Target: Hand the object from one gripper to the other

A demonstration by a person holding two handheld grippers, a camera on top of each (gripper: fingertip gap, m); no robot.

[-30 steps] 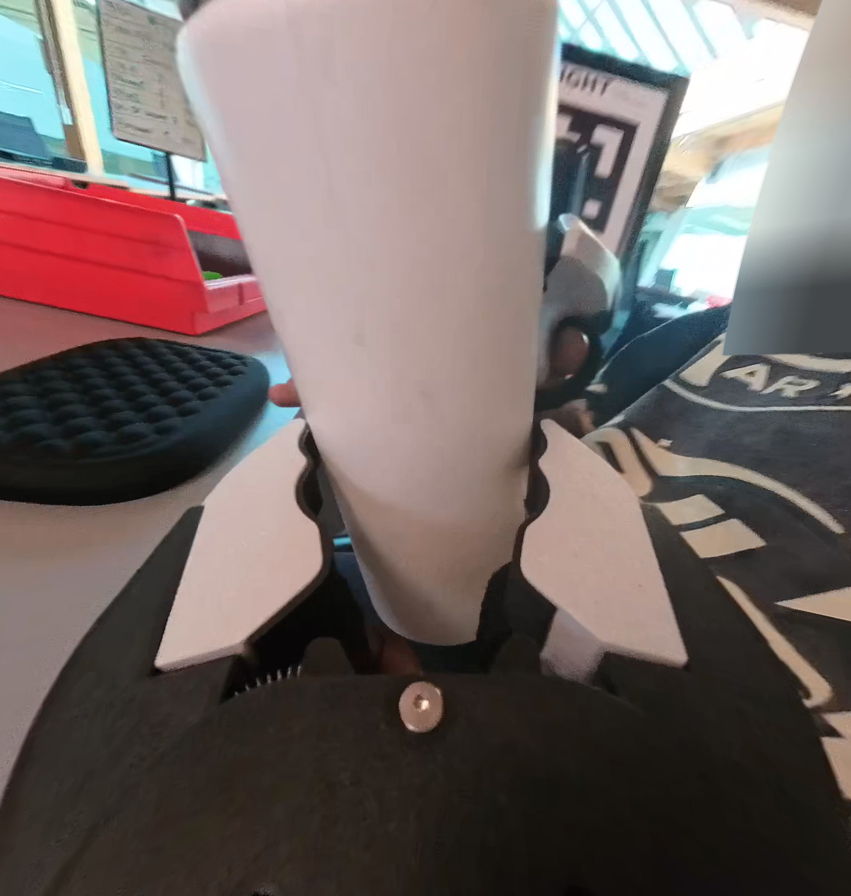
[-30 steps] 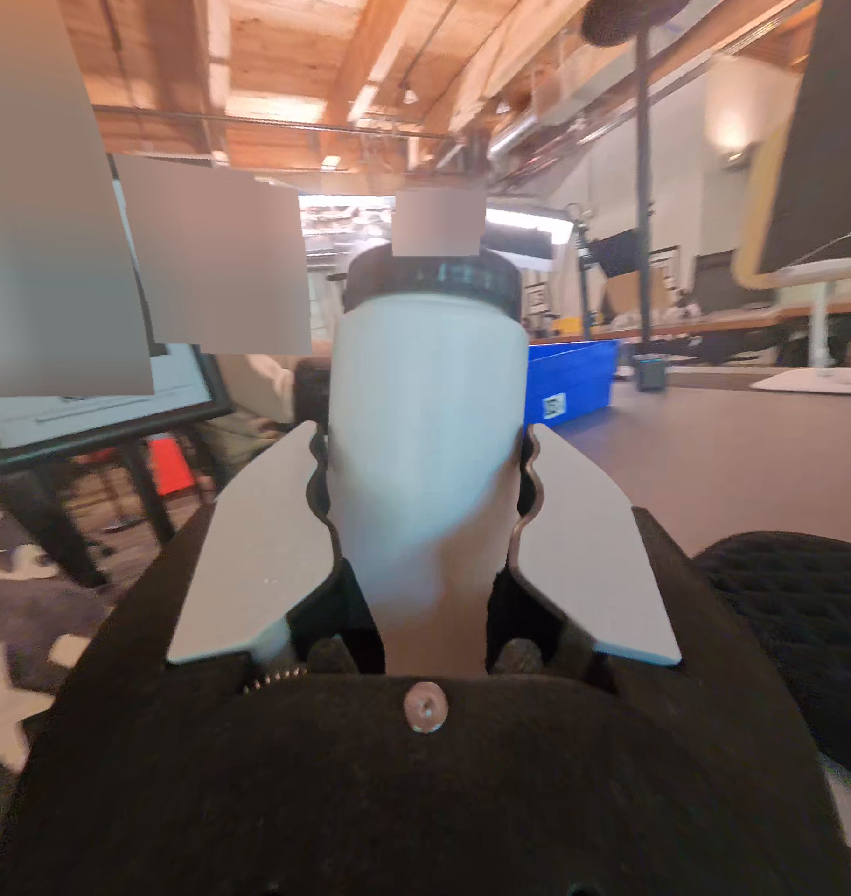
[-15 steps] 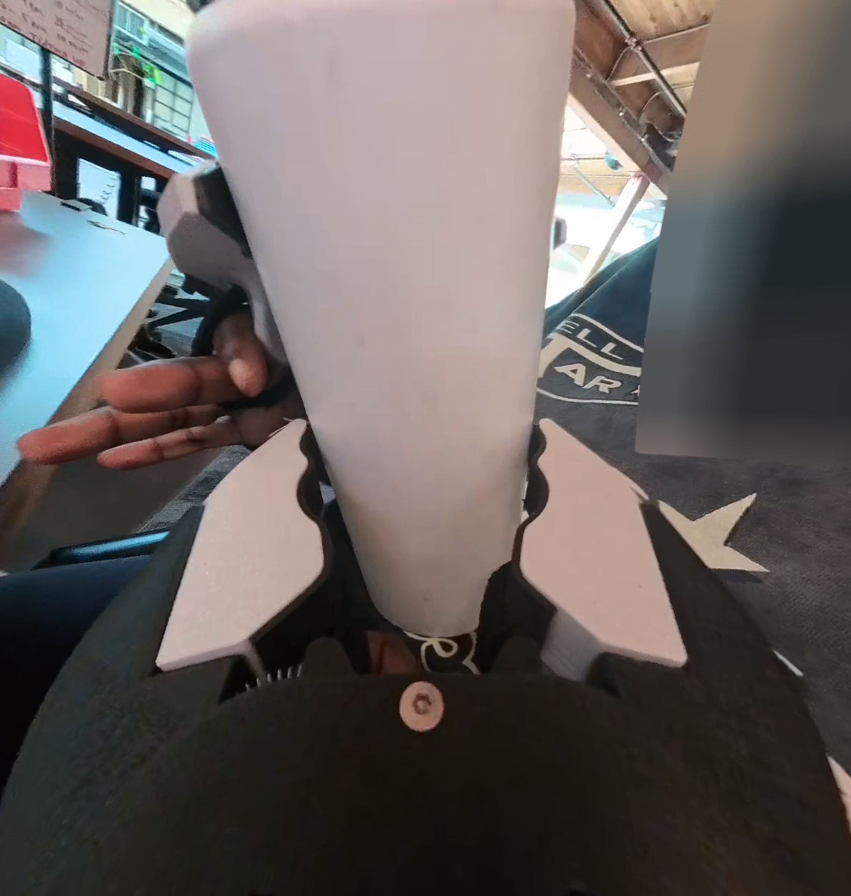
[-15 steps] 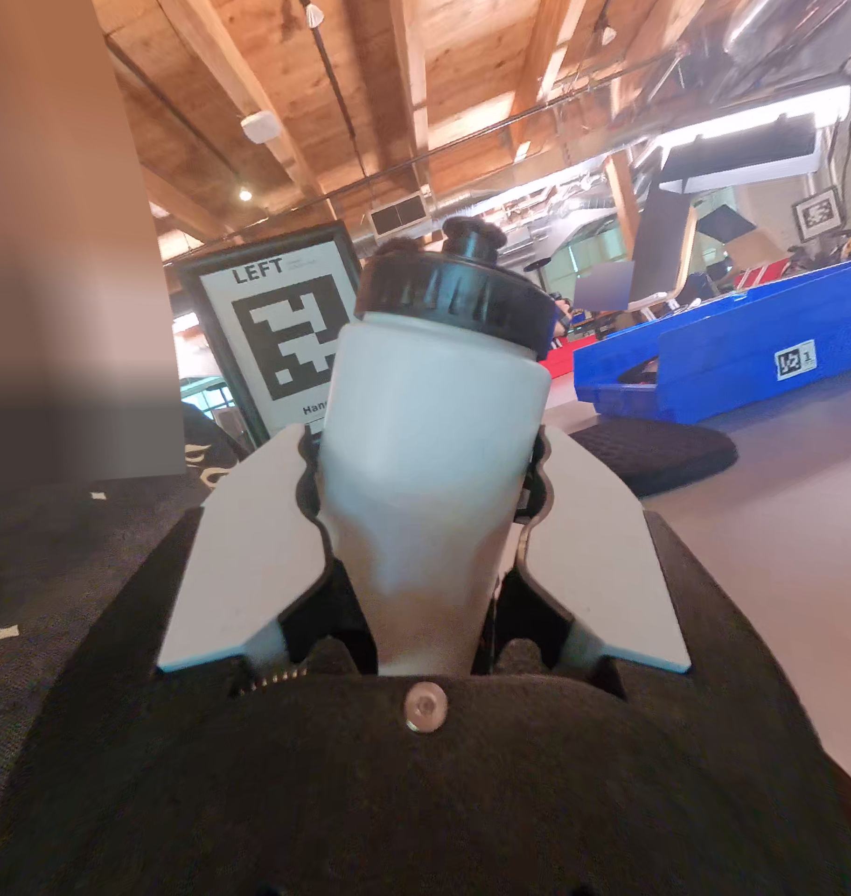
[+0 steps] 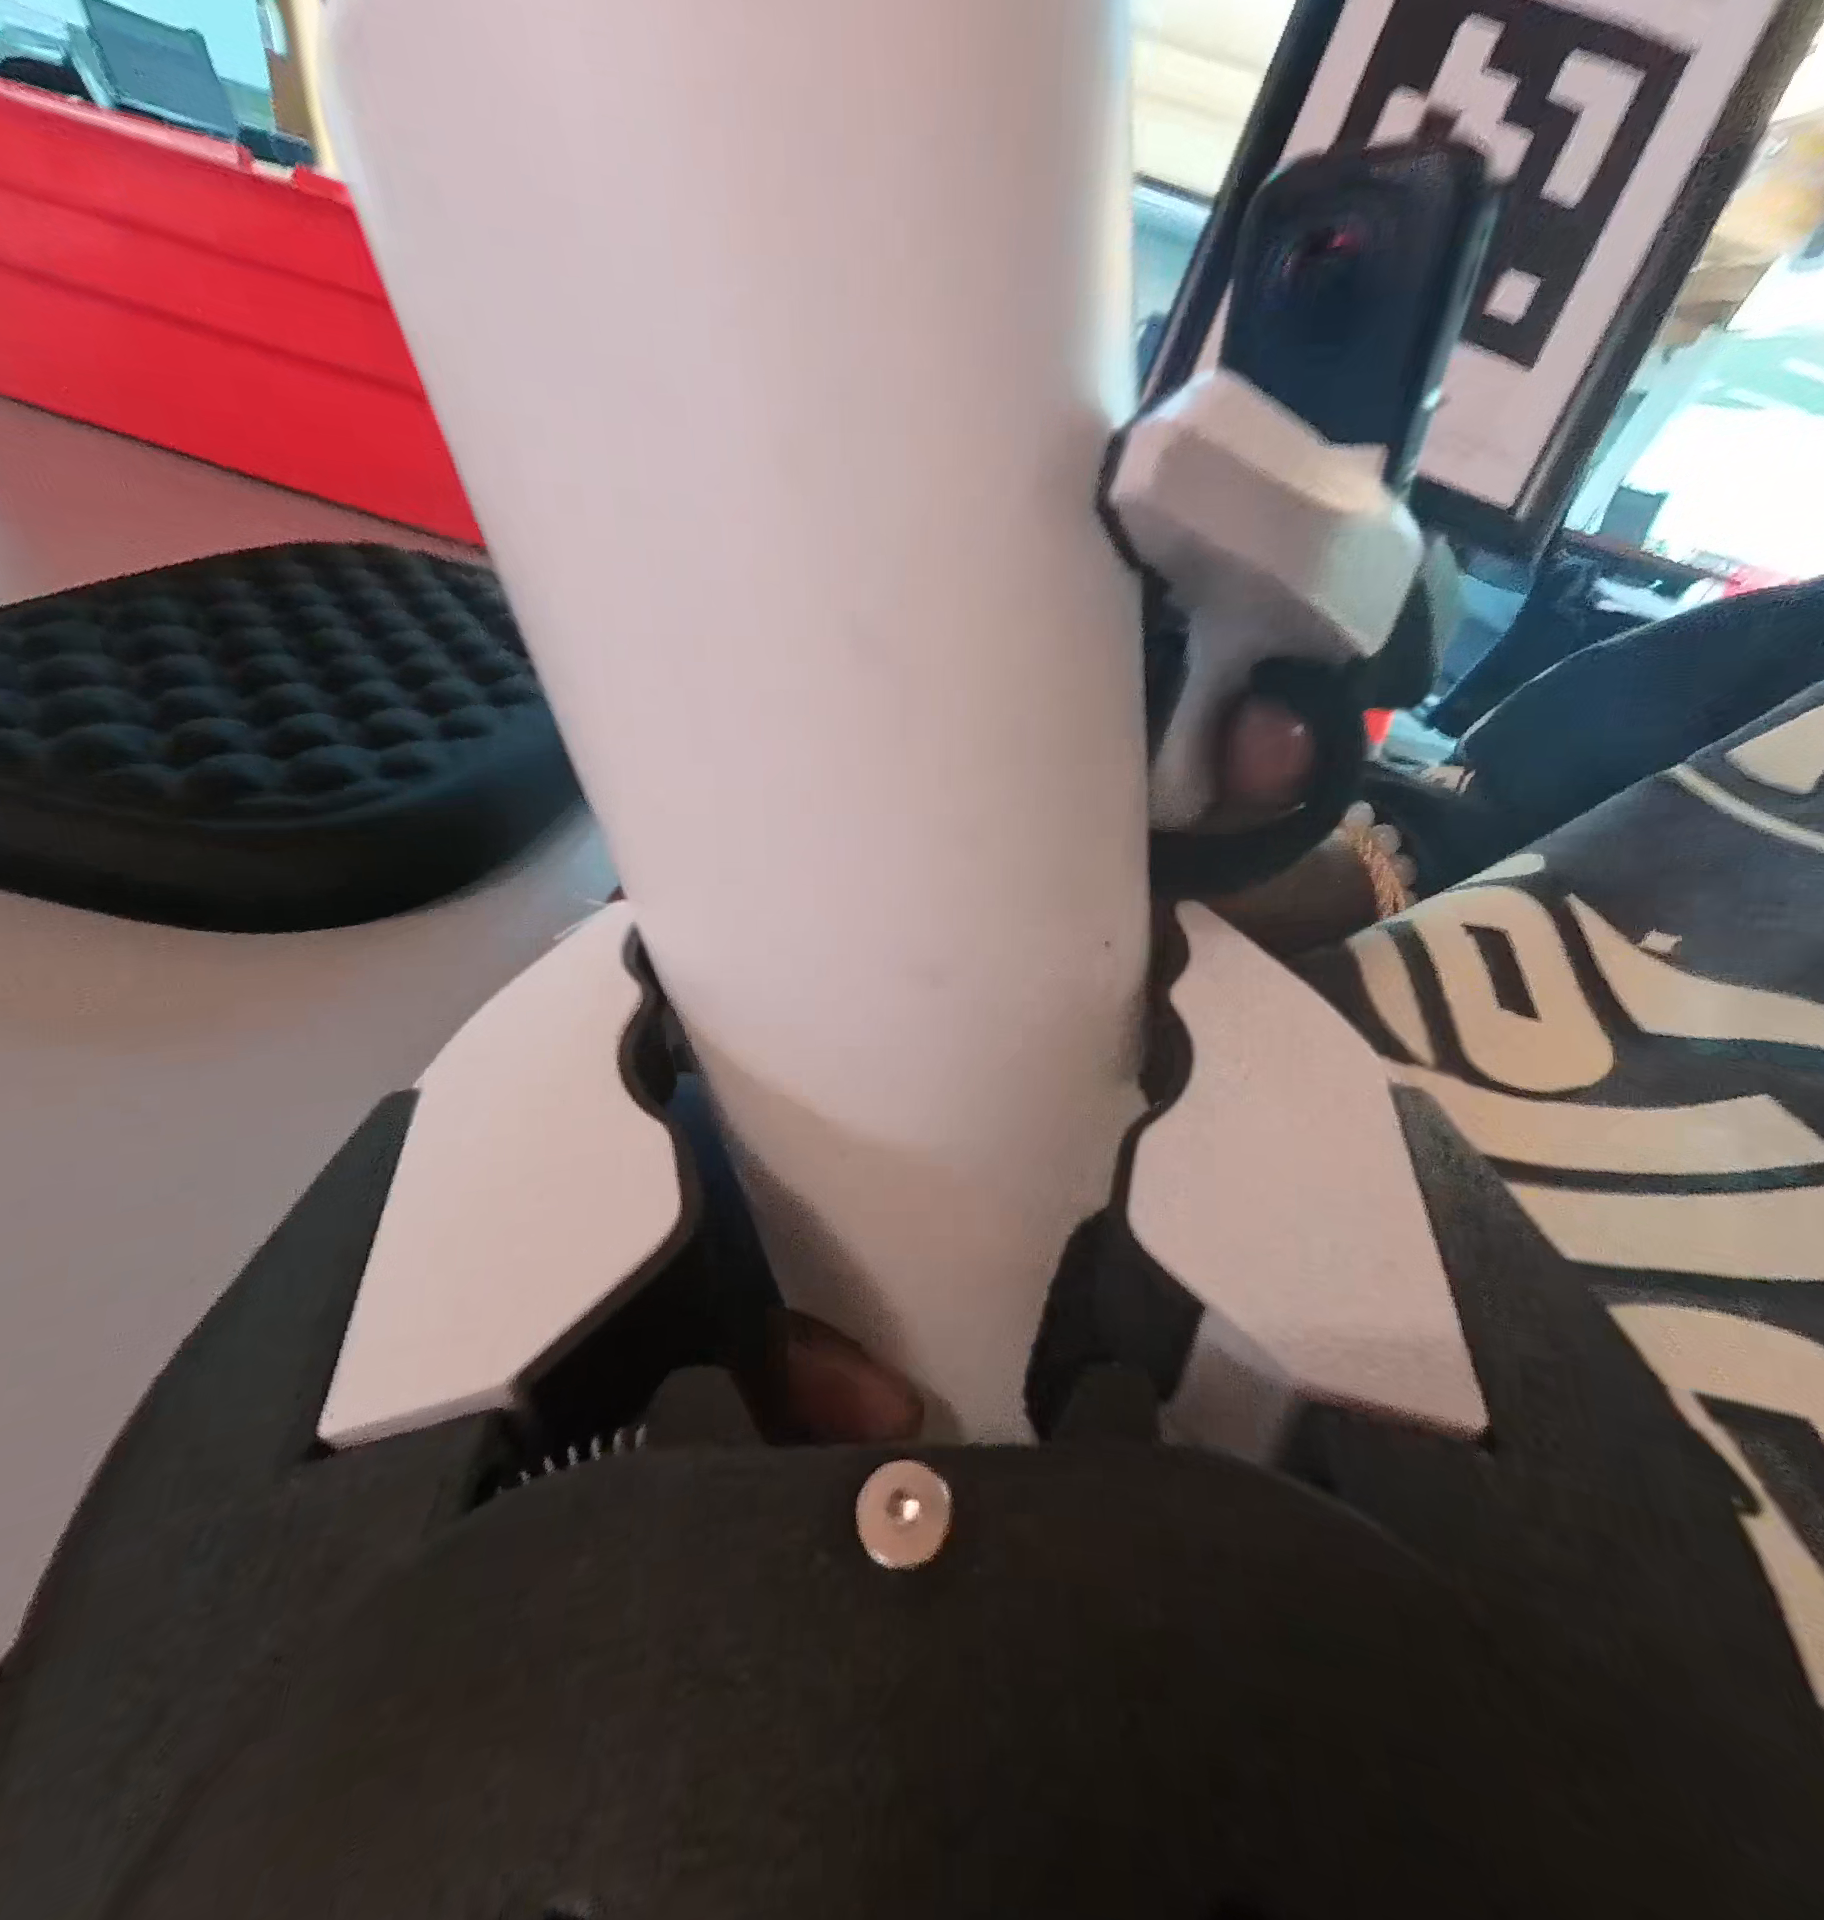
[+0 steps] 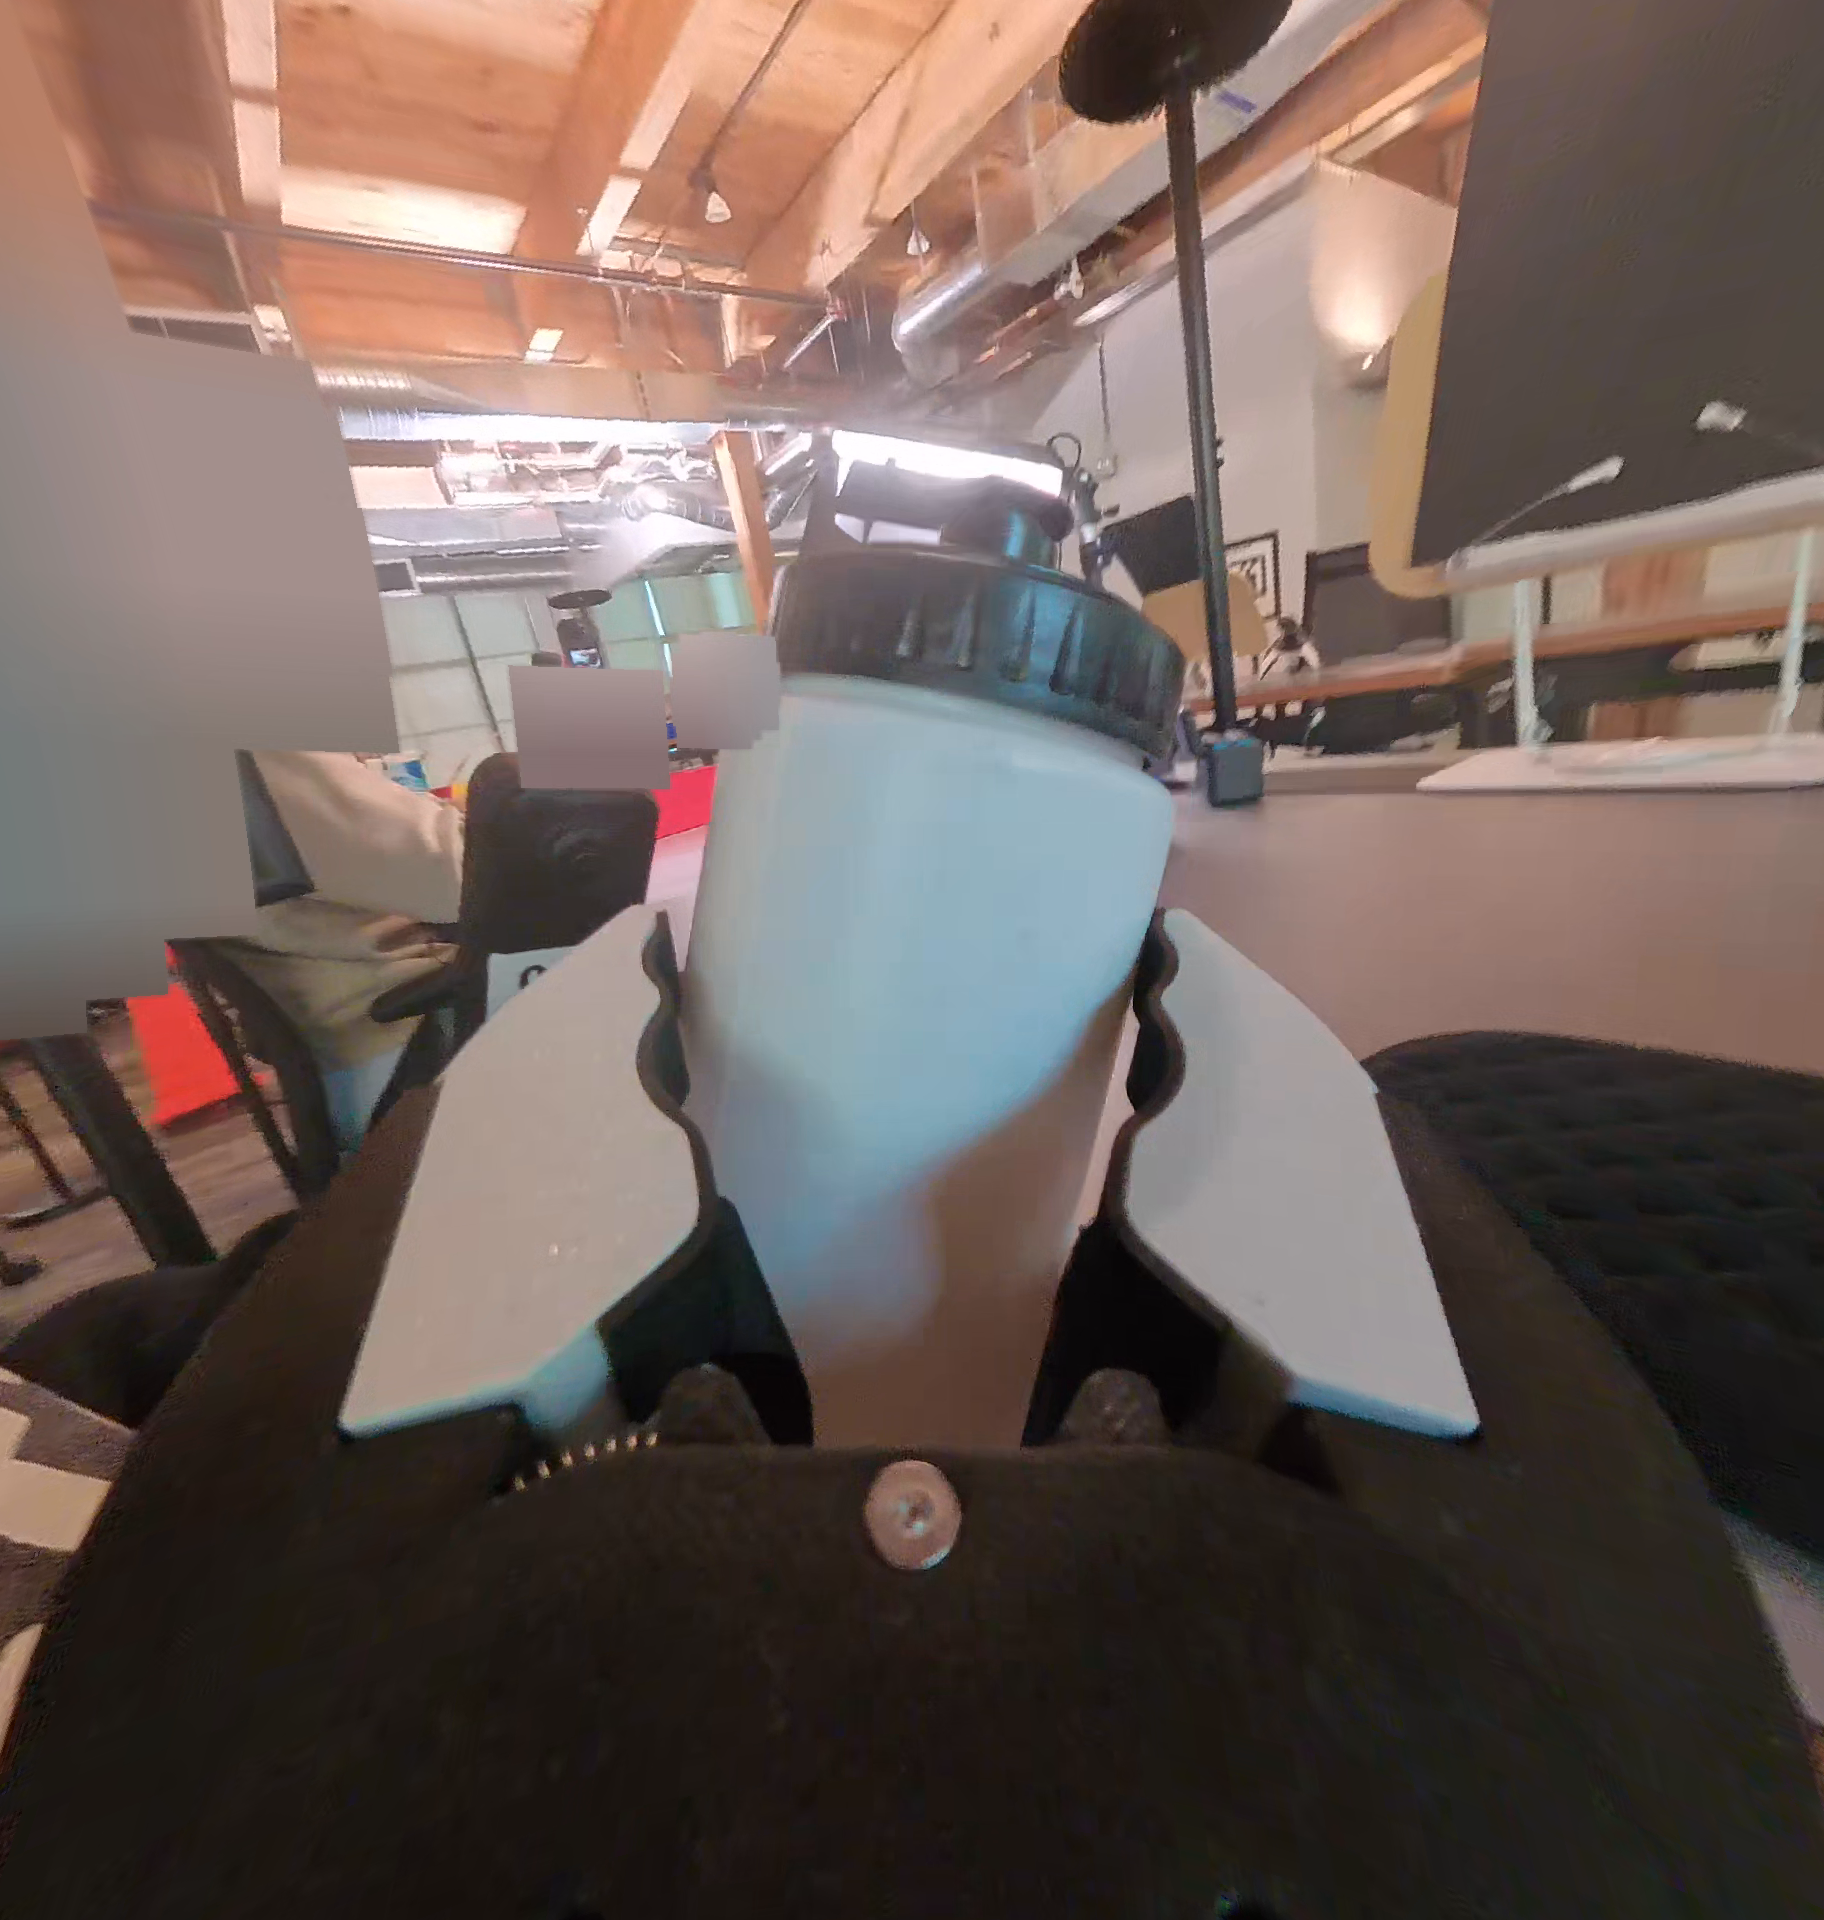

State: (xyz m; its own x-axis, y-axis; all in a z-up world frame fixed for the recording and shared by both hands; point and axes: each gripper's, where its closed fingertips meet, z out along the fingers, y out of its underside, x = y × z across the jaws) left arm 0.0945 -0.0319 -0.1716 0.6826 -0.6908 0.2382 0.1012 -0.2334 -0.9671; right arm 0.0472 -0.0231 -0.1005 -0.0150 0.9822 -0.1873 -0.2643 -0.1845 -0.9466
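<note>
I had the bottle (image 5: 783, 582) between the jaws of both the left gripper (image 5: 903, 1023) and the right gripper (image 6: 913, 1023), cap (image 6: 975, 655) away from the right one. On the bench (image 5: 160, 1091), a cushion (image 5: 222, 727) lay left of the bottle, with a bin (image 5: 160, 291) behind it toward the far edge.

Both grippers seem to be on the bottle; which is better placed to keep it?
Probably right: the white bottle sits squarely in the right gripper below its black cap; the left gripper holds its slanted lower end.
</note>
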